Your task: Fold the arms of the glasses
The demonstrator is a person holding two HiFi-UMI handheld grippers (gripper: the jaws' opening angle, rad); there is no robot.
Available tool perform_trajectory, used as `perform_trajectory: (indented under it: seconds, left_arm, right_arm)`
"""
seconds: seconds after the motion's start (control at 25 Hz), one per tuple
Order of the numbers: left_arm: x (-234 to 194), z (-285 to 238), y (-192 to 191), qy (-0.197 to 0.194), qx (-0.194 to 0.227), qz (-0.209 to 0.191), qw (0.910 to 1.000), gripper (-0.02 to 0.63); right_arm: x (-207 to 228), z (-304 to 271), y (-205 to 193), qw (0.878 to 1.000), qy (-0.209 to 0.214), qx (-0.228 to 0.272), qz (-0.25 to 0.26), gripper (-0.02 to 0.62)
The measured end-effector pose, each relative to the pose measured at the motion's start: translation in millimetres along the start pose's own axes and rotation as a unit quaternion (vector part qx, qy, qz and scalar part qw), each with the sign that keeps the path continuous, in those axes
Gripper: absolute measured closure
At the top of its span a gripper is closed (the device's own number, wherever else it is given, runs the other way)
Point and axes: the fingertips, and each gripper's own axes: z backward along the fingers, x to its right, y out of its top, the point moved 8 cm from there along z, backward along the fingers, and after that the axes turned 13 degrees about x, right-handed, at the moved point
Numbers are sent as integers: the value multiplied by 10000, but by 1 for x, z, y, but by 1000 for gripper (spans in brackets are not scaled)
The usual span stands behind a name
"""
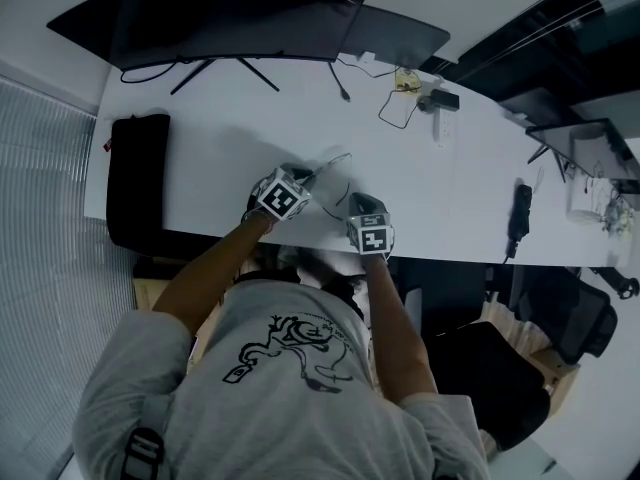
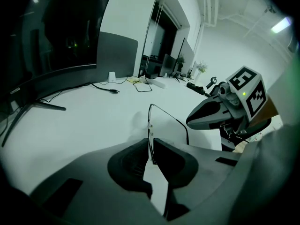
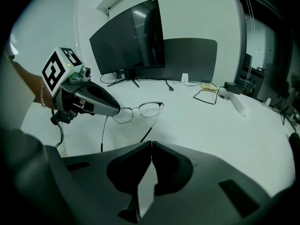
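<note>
Thin metal-rimmed glasses (image 1: 333, 171) hang just above the white table (image 1: 220, 158) near its front edge, with both arms unfolded. My left gripper (image 2: 151, 145) is shut on the rim at one lens end. The right gripper view shows that grip from the side, with the glasses (image 3: 139, 110) held out by the left gripper (image 3: 111, 108). One arm hangs down beside it, the other points toward my right gripper (image 3: 151, 148). The right jaws are shut with nothing between them, just short of that arm's tip. In the head view the right gripper (image 1: 358, 206) sits to the right of the left gripper (image 1: 303, 178).
A curved monitor (image 1: 230, 13) and a second dark screen (image 1: 395, 33) stand at the table's back. Cables and a white adapter (image 1: 440, 118) lie at the back right. A black bag (image 1: 135, 178) rests at the left end, and a dark handset (image 1: 519, 213) at the right.
</note>
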Motion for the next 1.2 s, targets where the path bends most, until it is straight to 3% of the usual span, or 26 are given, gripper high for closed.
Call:
perform_trajectory:
  seconds: [0.32,1.2]
  left_arm:
    - [3,-4,-3,52,94,-168,9998,569]
    - [24,9,-14,-47,-7,-113,9999,571]
  right_arm:
    - [-4,-3,-4,9999,116,-44,-60,584]
    - [-27,-8,-5,9994,329,-116,-13,584]
